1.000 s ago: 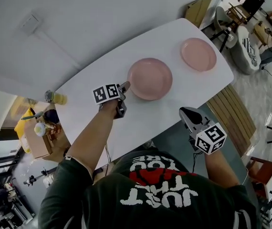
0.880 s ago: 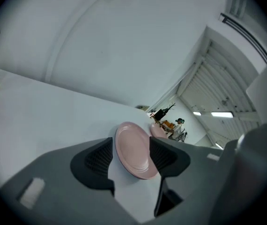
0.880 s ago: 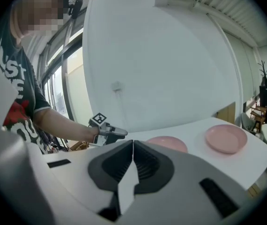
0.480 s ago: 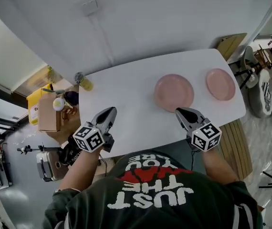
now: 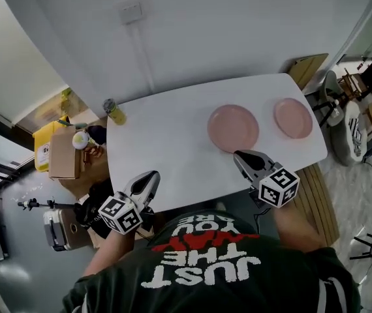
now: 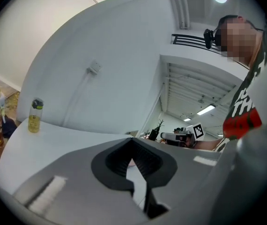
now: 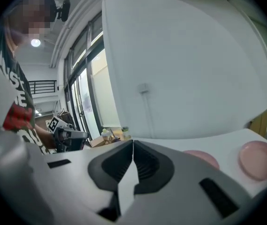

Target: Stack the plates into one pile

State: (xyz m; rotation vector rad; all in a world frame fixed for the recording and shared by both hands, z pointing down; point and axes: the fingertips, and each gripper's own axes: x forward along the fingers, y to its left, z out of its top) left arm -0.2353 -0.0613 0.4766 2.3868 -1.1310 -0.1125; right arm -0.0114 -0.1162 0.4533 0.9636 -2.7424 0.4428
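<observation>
**A:** Plates, where are they?

**B:** Two, both pink, on the right half of the white worktop (image 5: 166, 142). The larger pink plate (image 5: 233, 128) sits toward the middle. The smaller pink plate (image 5: 293, 118) lies just beside it near the right end, with a strip of bare top between them. Side by side, not piled.

**A:** Grippers?

**B:** Both at the near edge. The right gripper (image 5: 237, 154) points at the larger plate's near rim, and I cannot tell whether it touches. Its jaws are pressed together with nothing between them. The left gripper (image 5: 153, 174) is well apart from both plates, at the near left edge. Its jaws are likewise pressed together and empty.

**A:** Rest of the surface?

**B:** Glossy, with rounded corners. It is bare apart from a bottle (image 5: 113, 111) of yellow liquid standing upright at the far left corner.

**A:** Room?

**B:** A white wall (image 5: 205, 31) runs along the far edge, with a small switch plate (image 5: 132, 12) and a thin line running down from it. Left of the worktop a cardboard box (image 5: 62, 155) stands among clutter on the grey floor (image 5: 23, 266). On the right a slatted wooden bench (image 5: 316, 188) sits by the worktop's end, with chairs and cables beyond it.
</observation>
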